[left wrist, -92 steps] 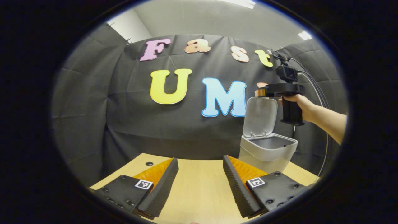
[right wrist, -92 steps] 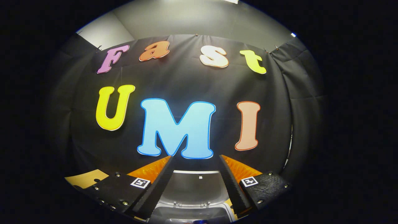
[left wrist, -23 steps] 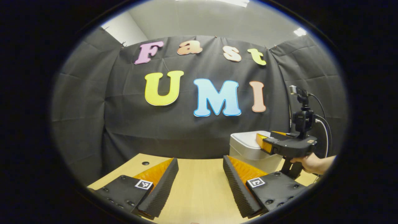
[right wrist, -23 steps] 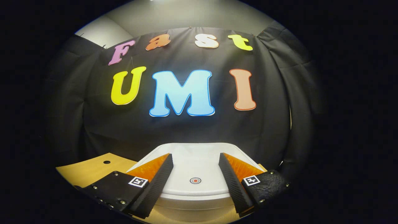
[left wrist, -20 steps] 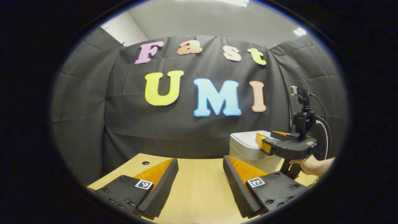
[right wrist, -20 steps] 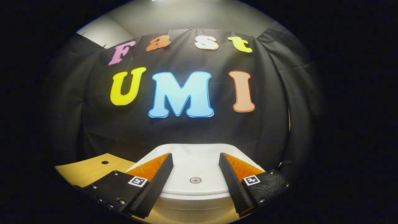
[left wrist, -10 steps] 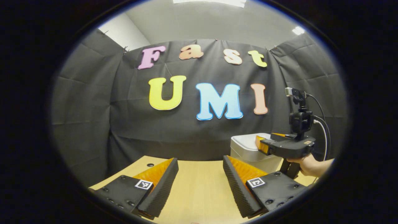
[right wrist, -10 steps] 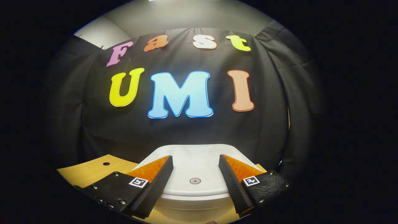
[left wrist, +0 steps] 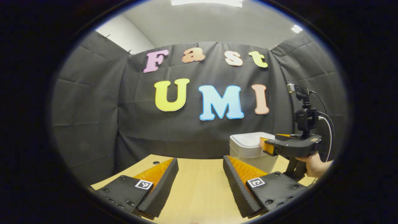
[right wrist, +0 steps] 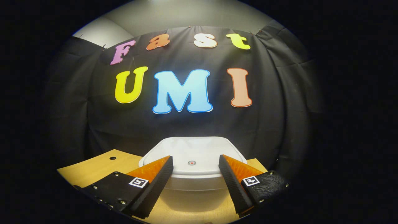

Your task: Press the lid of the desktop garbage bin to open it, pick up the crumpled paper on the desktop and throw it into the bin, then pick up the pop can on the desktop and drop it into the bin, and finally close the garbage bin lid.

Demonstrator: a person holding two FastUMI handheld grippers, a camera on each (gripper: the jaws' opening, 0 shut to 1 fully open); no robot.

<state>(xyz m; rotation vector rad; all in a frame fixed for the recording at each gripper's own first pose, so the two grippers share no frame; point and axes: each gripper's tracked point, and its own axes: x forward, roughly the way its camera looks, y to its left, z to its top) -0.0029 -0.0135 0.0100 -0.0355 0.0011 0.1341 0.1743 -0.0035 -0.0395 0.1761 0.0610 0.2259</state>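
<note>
Your right claw (right wrist: 196, 174) is released, its jaws spread wide with nothing between them, and the bin (right wrist: 192, 179) sits just ahead of its tips on the surface (right wrist: 93, 169). The lid (right wrist: 192, 155) lies flat and closed, with its small round button (right wrist: 192, 162) straight ahead between your fingers. Your left claw (left wrist: 200, 179) is released too, hovering over bare surface (left wrist: 199, 193); from there the bin (left wrist: 248, 152) stands ahead and to the right, partly behind the right claw (left wrist: 267, 146) and the hand (left wrist: 315, 165) holding it.

The bin looks like light, stiff, smooth plastic, so it would likely slide or tip under a sideways shove. The lid seems sprung; if you touch it again, press straight down on the button, not the rim, and don't squeeze the walls.

With the lid shut, whatever is inside is hidden, so you cannot confirm the paper and can from here. Whether the latch has caught is also hard to tell. The bin's base is cut off below your right fingers, and its far side is out of sight.
</note>
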